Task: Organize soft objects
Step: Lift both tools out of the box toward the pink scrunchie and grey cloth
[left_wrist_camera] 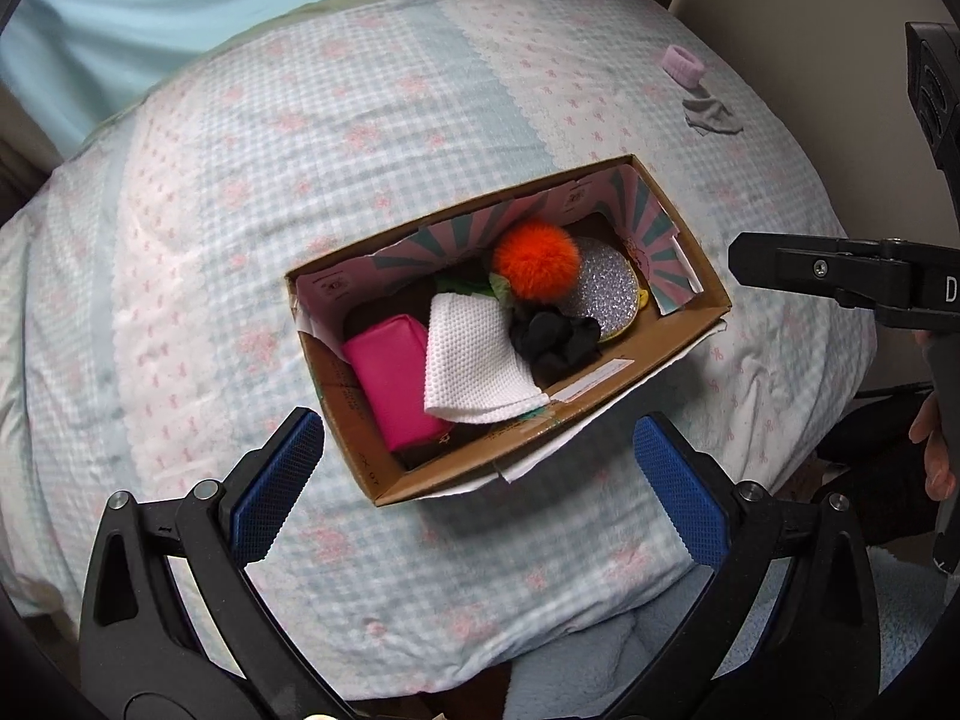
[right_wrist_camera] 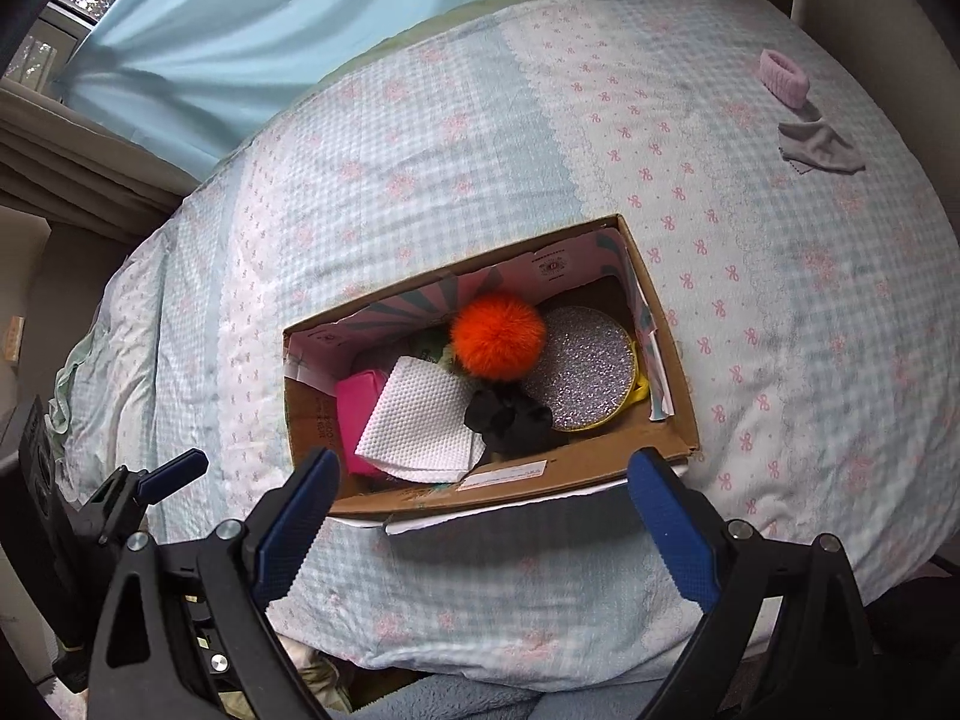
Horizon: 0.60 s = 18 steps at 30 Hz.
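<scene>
A cardboard box (left_wrist_camera: pixel 654 369) (right_wrist_camera: pixel 612 459) lies on the bed. It holds an orange pom-pom (left_wrist_camera: pixel 536 262) (right_wrist_camera: pixel 498 333), a white folded cloth (left_wrist_camera: pixel 474 360) (right_wrist_camera: pixel 420 420), a pink pouch (left_wrist_camera: pixel 393 384) (right_wrist_camera: pixel 354 402), a black scrunchie (left_wrist_camera: pixel 552 339) (right_wrist_camera: pixel 510 417) and a glittery round pouch (left_wrist_camera: pixel 600 294) (right_wrist_camera: pixel 585 375). A pink wristband (left_wrist_camera: pixel 684 63) (right_wrist_camera: pixel 785 79) and a grey cloth (left_wrist_camera: pixel 711 114) (right_wrist_camera: pixel 819 144) lie on the bed at the far right. My left gripper (left_wrist_camera: pixel 480 480) is open and empty just before the box. My right gripper (right_wrist_camera: pixel 483 522) is open and empty at the box's near edge.
The bed has a blue-and-pink checked cover (left_wrist_camera: pixel 300 150) (right_wrist_camera: pixel 780 300). A light blue curtain (left_wrist_camera: pixel 150 12) (right_wrist_camera: pixel 270 30) hangs behind it. The right gripper's body (left_wrist_camera: pixel 840 276) shows at the right edge of the left wrist view; the left gripper's finger (right_wrist_camera: pixel 168 474) shows low left in the right wrist view.
</scene>
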Each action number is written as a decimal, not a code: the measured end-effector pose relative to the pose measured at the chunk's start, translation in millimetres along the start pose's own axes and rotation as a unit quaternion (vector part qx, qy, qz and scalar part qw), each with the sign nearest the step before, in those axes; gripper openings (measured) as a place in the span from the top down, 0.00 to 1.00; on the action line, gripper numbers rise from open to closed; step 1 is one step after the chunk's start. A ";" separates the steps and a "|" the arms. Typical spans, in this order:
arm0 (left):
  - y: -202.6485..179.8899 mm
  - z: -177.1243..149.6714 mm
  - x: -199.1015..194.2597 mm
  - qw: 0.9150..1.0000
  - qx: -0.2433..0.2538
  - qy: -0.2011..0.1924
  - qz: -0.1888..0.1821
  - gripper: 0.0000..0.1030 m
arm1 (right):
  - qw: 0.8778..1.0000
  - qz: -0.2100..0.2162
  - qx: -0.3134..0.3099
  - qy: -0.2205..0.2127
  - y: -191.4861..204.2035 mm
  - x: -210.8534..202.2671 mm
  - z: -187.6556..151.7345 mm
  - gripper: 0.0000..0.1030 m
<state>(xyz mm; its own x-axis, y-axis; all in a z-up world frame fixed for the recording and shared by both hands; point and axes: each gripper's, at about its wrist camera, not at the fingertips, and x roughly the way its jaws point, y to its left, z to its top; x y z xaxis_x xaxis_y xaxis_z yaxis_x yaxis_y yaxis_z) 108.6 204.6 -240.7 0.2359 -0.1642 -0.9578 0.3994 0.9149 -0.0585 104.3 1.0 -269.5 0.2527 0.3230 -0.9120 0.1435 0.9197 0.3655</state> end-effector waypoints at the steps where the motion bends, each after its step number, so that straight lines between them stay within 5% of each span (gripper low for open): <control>1: -3.3 1.1 -2.6 1.000 0.009 -0.005 0.006 0.00 | 1.000 -0.008 -0.005 -0.006 1.9 -7.0 -0.6 0.07; 18: -86.7 78.4 -46.7 0.993 0.067 -0.094 -0.008 0.00 | 0.984 -0.128 -0.013 -0.123 -47.9 -138.4 2.1 0.07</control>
<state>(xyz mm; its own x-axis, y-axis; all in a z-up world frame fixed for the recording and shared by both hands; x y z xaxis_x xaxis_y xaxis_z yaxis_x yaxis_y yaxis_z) 132.5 104.1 -168.9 0.3851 -0.2559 -0.8867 0.5165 0.8560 -0.0227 64.5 -88.3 -160.4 0.4352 0.0197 -0.9001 0.2082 0.9705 0.1219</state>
